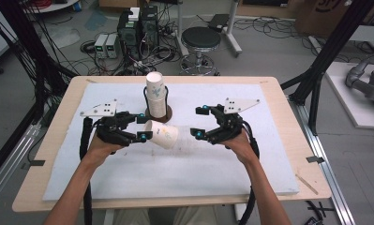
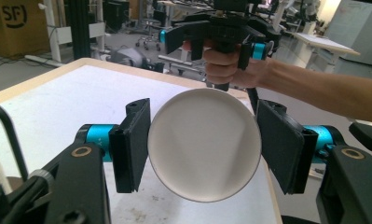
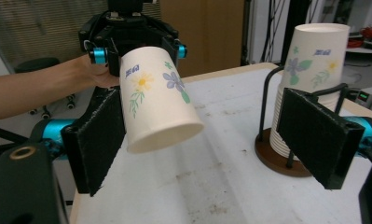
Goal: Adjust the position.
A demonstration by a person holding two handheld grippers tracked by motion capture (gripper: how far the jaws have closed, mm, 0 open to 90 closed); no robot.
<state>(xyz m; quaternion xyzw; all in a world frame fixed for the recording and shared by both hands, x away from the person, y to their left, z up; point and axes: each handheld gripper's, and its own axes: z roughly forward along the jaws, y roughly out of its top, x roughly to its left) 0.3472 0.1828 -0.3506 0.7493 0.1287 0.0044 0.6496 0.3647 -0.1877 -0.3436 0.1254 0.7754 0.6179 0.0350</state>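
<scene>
While it is held above the white mat, a paper cup is gripped by its base between the two black jaws of the left tool, which are closed against it. The cup is turned on its side, with its open mouth pointing toward the right tool. In the left gripper view, the cup's round white bottom is seen pressed between the pads. In the right gripper view, the cup is shown printed with a yellow flower and a purple flower.

The right tool is held near the cup's mouth but apart from it, its jaws spread wide with nothing between them. Each tool is held by a hand, the left hand and the right hand, with forearms entering from the near edge.

Just behind the held cup, a stack of matching cups is set upright in a wire holder on a round brown base. The mat is spread across a pale wooden counter. Beyond the counter, a black stool and electronic equipment are seen on the floor.
</scene>
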